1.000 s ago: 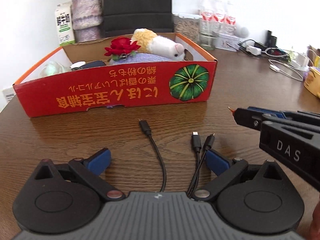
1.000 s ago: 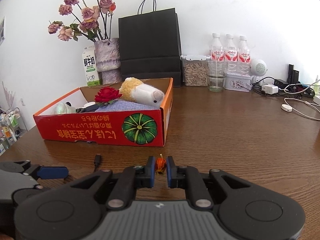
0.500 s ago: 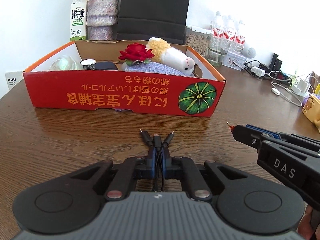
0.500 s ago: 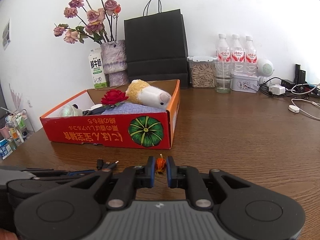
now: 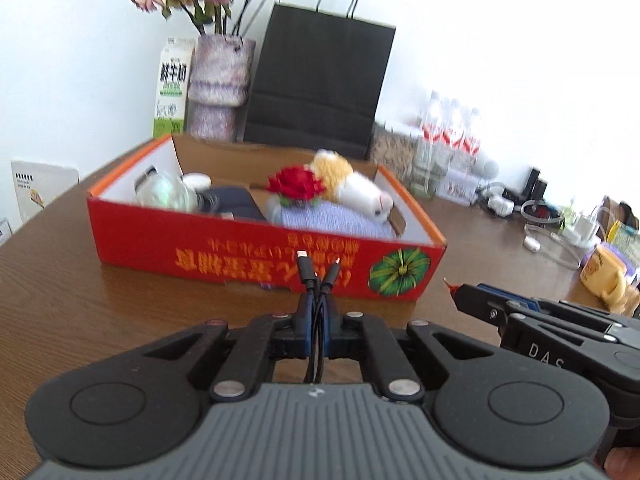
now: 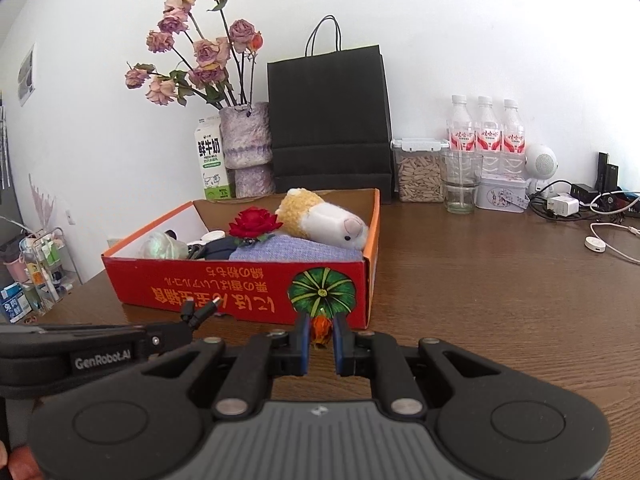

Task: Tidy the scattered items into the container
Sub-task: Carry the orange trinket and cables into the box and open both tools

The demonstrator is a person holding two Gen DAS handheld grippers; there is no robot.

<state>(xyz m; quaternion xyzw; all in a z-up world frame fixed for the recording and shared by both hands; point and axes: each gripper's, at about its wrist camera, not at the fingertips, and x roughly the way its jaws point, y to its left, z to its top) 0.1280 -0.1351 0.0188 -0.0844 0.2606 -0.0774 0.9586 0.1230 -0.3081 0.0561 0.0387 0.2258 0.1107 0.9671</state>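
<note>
Tabletop (image 6: 500, 288): dark brown wood grain, carrying everything listed below.

Paper bag (image 6: 328, 120): black, upright against the far wall, behind the box.

Box (image 6: 240, 292): red cardboard with an orange rim and a green pumpkin print on its near wall; open-topped, left of centre on the tabletop. Holds a plush toy (image 6: 324, 220) lying on its side at the far right, a lilac knitted cloth (image 6: 292, 250) under it, a red flower (image 6: 254, 224) at the middle, and a clear rounded thing at the left, too blurred to name.

Vase (image 6: 246, 144): mottled purple, dried pink roses, far side of the box, with a milk carton (image 6: 210, 158) just to its left.

Water bottles (image 6: 484, 132): three, at the far right wall, beside a jar of seeds (image 6: 420, 172) and a glass.

Left tool (image 5: 316, 308): fingers closed tight on a black cable (image 5: 316, 280), whose plugs stick up and forward, raised off the tabletop, in line with the box's near wall.

Right tool (image 6: 320, 332): fingers clamped on a small orange item (image 6: 320, 328), held just short of the box's near wall, below the pumpkin print.
</note>
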